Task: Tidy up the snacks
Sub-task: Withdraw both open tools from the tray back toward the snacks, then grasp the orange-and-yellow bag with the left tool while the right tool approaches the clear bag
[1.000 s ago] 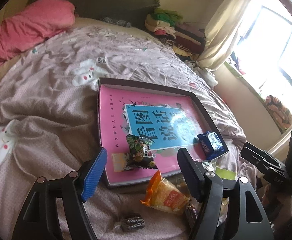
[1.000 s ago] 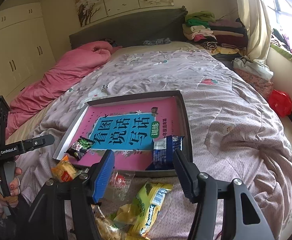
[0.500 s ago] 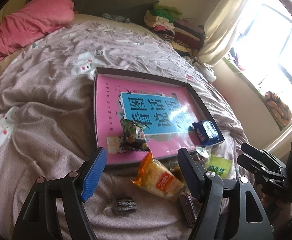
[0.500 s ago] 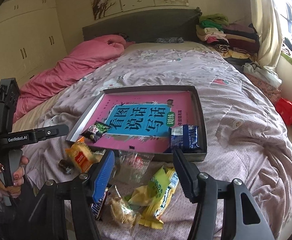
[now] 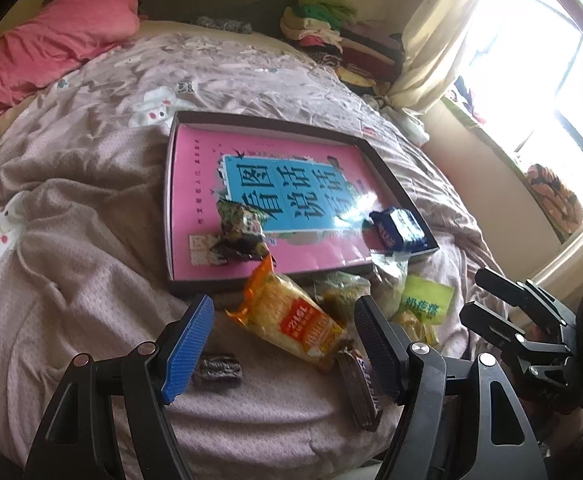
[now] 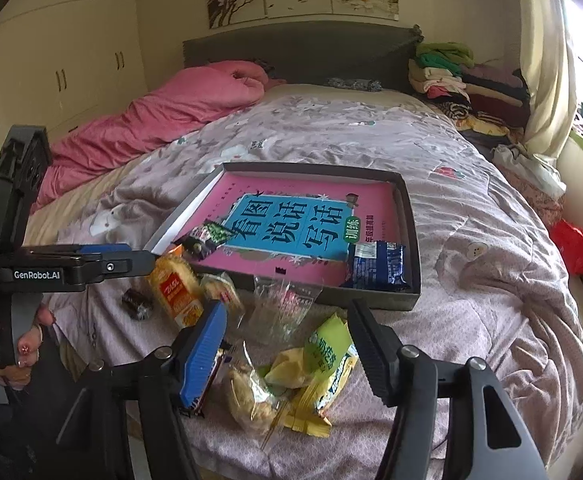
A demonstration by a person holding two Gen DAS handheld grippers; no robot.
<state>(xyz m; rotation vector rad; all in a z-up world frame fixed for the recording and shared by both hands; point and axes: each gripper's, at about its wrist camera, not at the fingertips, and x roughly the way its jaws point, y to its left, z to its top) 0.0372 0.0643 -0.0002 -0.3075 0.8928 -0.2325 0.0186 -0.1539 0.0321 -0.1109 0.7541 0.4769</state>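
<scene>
An orange snack packet (image 5: 291,320), crinkled and seemingly sealed, is framed by the left gripper (image 5: 281,344), spread wide; the right gripper (image 6: 287,344) is likewise spread wide and empty.

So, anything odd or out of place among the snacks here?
Yes: only the green packet and blue packet lie in the tray; the orange packet, the yellow-green bag and others lie scattered on the blanket.

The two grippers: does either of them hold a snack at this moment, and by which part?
Nothing is held. The left gripper is open above the orange snack packet, and the right gripper is open above the yellow-green packet; neither touches a snack.
</scene>
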